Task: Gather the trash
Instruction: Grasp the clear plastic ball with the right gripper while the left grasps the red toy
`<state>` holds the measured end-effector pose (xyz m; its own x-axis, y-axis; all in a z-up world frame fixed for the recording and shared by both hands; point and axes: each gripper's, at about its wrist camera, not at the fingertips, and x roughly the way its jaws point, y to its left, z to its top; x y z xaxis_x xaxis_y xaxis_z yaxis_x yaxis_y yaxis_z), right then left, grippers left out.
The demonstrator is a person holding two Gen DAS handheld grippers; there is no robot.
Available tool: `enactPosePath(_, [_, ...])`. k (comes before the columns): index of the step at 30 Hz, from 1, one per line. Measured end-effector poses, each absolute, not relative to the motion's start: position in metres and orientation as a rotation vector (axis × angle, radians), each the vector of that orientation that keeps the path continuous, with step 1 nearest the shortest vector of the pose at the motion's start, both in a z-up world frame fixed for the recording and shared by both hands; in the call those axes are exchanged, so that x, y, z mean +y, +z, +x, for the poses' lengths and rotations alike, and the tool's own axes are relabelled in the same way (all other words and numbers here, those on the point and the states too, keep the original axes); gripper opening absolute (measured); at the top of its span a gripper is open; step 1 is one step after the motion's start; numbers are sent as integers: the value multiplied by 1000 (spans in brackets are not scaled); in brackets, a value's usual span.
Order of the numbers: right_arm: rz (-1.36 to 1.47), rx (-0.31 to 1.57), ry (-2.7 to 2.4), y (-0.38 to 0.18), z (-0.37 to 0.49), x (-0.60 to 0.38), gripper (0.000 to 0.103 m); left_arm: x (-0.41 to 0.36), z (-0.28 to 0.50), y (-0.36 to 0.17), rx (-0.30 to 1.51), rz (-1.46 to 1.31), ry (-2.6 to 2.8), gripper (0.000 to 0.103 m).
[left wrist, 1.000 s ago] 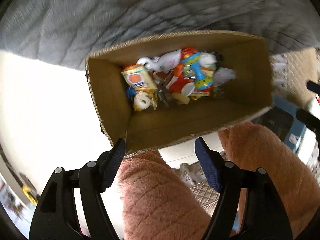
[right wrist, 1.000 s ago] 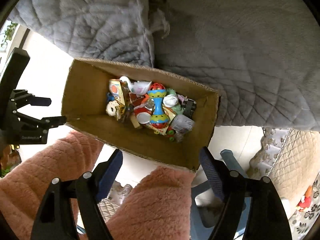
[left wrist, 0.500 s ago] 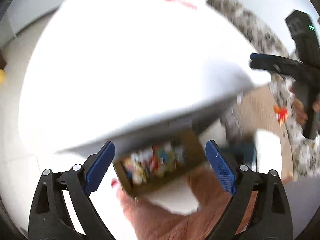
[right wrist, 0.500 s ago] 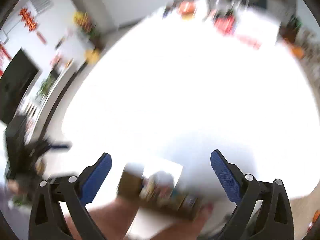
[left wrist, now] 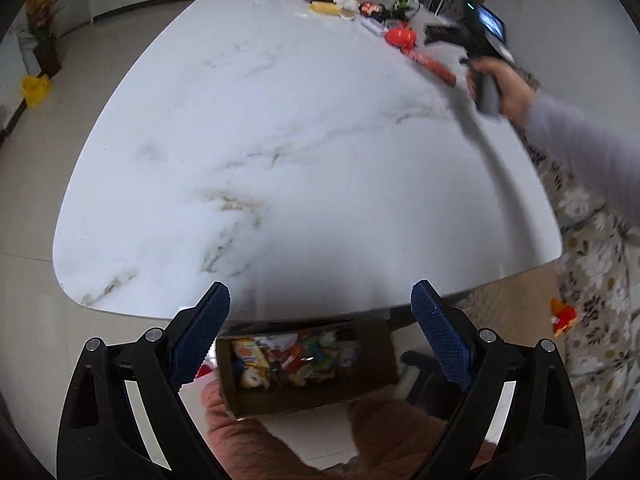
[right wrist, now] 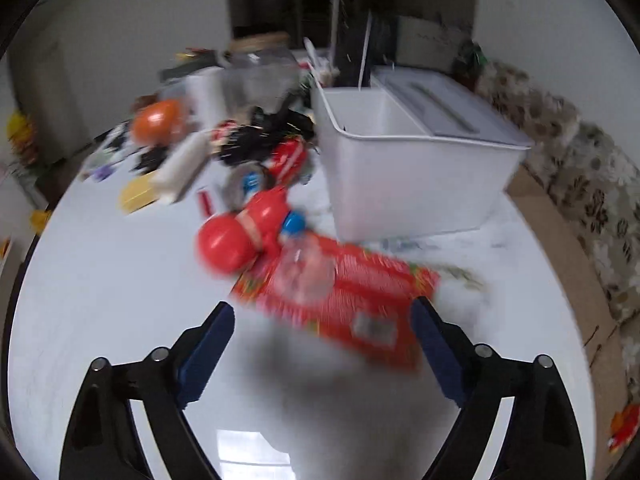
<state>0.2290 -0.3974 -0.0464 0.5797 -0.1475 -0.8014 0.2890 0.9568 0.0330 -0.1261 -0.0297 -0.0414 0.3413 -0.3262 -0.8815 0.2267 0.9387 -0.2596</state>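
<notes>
A cardboard box (left wrist: 360, 392) holding several pieces of colourful trash sits on the person's pink fleece-clad lap (left wrist: 256, 440), below the table edge. My left gripper (left wrist: 320, 300) hangs open and empty over the near edge of the white marble table (left wrist: 280, 140). A hand holds my right gripper (left wrist: 444, 36) out over the far right of the table. In the right wrist view my right gripper (right wrist: 323, 312) is open, its jaws closing, nothing pressed between them. A red flat packet (right wrist: 352, 304) lies on the table just beyond its fingertips, with a red round toy (right wrist: 228, 244) behind it.
A white plastic bin (right wrist: 412, 176) stands behind the packet. Clutter covers the far end: an orange ball (right wrist: 158, 120), a yellow piece (right wrist: 136, 196), a clear jar (right wrist: 260, 76), dark items. A floral sofa (right wrist: 592, 184) lies right of the table.
Both views have swung up from the box to the table top. My right gripper has travelled across to the cluttered far side. The left jaws stand wider than a second ago.
</notes>
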Motion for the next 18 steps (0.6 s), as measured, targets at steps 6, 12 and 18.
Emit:
enactPosePath(6, [215,998,-188,-66,268,-409,37,-23,-127,-56,1224,-128,-326,90])
enactPosePath(12, [200,931,-86,-31,208,-403,35,-35,-114,-42,1187,-74,-374,90])
enactPosePath(18, [232,863,79,19,57,-400,35,-66,-64,-29,1117,-21,-447,90])
